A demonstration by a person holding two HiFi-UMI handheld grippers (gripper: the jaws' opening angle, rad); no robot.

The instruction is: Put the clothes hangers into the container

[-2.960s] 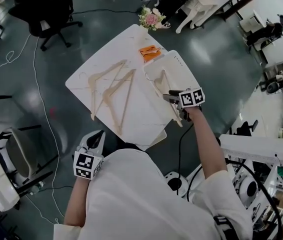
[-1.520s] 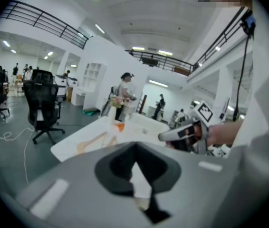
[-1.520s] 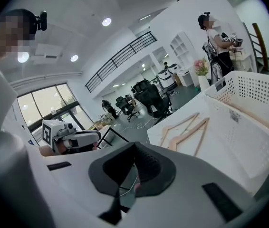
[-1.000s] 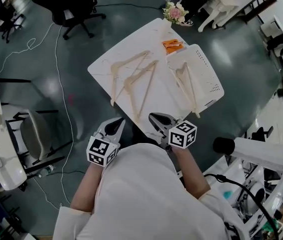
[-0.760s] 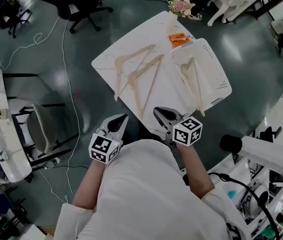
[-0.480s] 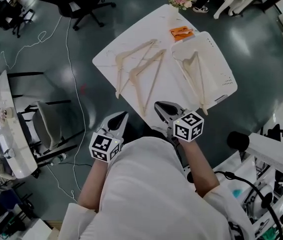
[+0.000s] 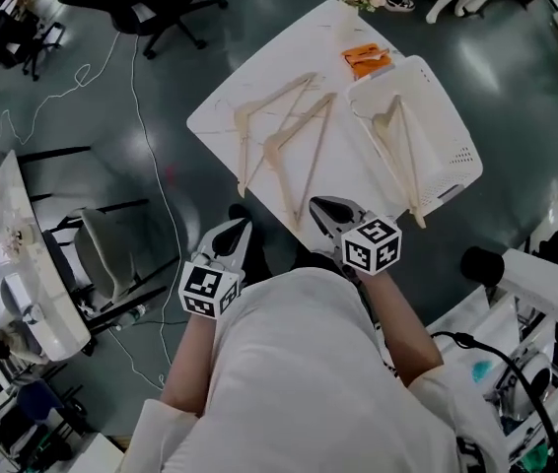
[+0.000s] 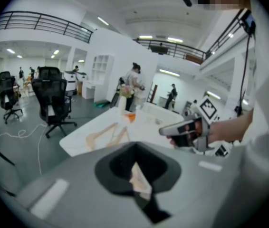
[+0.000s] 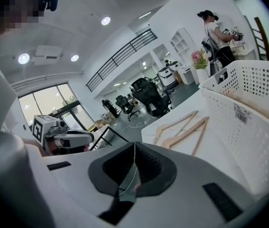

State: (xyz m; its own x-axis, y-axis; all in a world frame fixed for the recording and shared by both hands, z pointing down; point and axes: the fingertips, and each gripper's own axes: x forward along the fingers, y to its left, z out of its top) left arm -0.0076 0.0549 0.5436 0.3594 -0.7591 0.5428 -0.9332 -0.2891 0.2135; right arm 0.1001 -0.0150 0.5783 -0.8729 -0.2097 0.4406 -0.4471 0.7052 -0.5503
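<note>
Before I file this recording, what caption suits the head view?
Two wooden hangers lie on the white table, a third hanger in the basket; left gripper and right gripper wait near the person.

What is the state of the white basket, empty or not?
Not empty. One wooden hanger lies inside the white basket; two more hangers lie on the table beside it.

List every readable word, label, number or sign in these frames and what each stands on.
No text is readable.
Barcode sticker on the white basket: print too small to read.
Orange item on the table: any print too blurred.
Marker cubes: square patterns only, no letters.
</note>
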